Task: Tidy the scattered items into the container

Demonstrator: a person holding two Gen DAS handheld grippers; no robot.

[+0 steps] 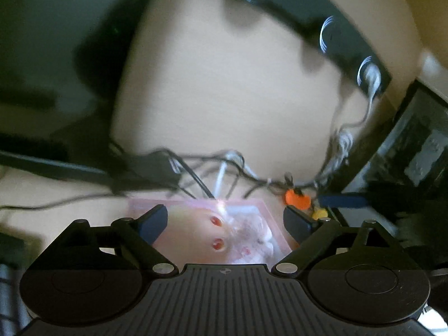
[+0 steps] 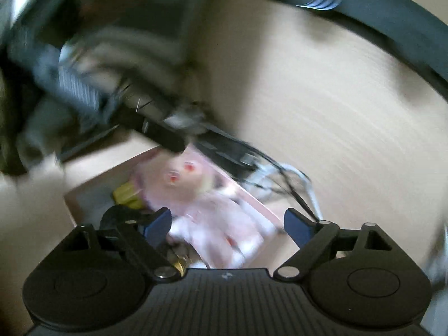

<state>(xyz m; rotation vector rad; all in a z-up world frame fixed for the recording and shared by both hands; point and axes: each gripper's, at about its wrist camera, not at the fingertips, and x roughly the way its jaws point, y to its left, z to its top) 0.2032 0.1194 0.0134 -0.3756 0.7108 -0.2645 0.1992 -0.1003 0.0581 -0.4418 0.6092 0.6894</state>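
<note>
A pink translucent container sits on the pale table just ahead of my left gripper, which is open and holds nothing. Inside lies a pink plush toy with red eyes. In the blurred right wrist view the same container holds the plush toy, a yellow item and a dark item. My right gripper hangs open above the container with nothing between its fingers. The other gripper's dark body reaches in from the upper left.
A tangle of black and white cables lies behind the container. An orange item, a yellow item and a blue item lie to its right. A black power strip runs along the back. Dark equipment stands at right.
</note>
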